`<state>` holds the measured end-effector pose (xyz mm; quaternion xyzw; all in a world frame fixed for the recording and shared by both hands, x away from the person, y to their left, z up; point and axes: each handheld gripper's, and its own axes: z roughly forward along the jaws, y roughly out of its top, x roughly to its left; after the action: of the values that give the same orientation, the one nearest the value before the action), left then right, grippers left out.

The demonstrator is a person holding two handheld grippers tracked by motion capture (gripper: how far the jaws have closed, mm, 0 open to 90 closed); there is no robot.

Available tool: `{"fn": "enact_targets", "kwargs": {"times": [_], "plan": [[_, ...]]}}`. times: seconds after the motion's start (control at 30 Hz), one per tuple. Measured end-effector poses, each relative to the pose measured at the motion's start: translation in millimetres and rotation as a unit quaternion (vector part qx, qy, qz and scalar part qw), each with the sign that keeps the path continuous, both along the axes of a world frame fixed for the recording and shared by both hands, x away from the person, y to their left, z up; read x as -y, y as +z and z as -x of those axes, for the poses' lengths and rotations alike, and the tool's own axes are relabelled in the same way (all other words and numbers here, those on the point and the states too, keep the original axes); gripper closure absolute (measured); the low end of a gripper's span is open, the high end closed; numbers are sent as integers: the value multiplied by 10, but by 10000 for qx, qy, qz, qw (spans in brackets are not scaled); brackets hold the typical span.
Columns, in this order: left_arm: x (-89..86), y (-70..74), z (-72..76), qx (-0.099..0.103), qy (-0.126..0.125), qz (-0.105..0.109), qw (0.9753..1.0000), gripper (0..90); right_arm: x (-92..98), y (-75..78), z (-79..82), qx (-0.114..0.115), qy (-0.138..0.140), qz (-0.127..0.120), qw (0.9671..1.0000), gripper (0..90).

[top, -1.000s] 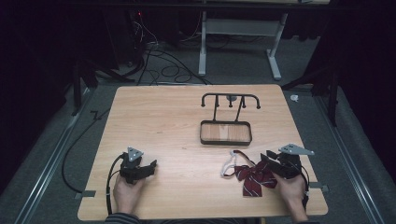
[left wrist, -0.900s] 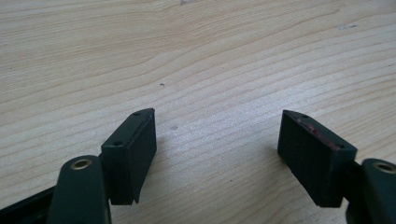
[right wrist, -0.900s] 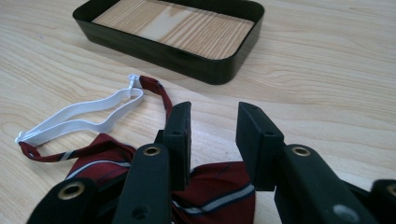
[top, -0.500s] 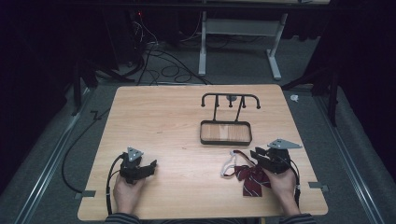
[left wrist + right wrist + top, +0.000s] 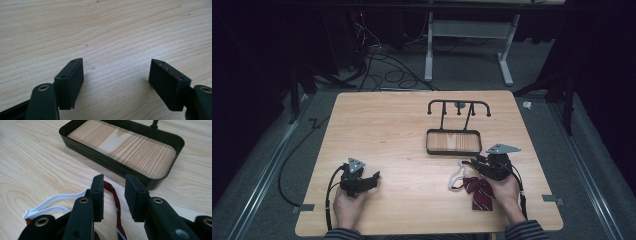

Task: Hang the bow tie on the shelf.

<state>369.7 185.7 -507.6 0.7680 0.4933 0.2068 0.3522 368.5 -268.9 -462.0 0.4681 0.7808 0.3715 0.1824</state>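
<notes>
Step in hand, by the look of it: pick-up approach on the dark red striped fabric bow tie with white elastic strap point(image 5: 477, 192), lying flat near the front right of the light wooden surface point(image 5: 402, 130), just in front of the black metal tray with wood-grain floor point(image 5: 453, 141) and its black hooked rack point(image 5: 458, 107).

Right gripper point(image 5: 476, 166) low over the bow tie's upper edge, jaws partly apart, nothing clamped yet. Left gripper point(image 5: 374, 178) parked at front left, well apart from the bow tie, jaws wide, holding nothing.

Next move probably: lower the right gripper onto the red band or strap, close on a single layer, lift clear. Thin limp fabric lying flat, so likely needs pads right down at the surface; risk of pinching only the strap and dragging the rest.

View differences:
- Right gripper view: red band point(image 5: 113, 192) running between the jaws, white strap point(image 5: 53, 203) off to one side, tray wall point(image 5: 120, 167) just beyond. Gap between jaws readable here; from above hard to tell.
- Left gripper view: bare wood grain between the two pads point(image 5: 71, 80), confirms nothing held.
- High view: overall layout, both hands, rack hooks, distance between the two grippers.
</notes>
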Motion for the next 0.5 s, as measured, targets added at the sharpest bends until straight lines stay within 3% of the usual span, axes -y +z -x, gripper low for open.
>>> {"fn": "enact_targets", "kwargs": {"times": [0.5], "plan": [[-3,1,0,-8,-5,15,10000,285,-175,-95,-221,-260,139,293,9991,733]]}}
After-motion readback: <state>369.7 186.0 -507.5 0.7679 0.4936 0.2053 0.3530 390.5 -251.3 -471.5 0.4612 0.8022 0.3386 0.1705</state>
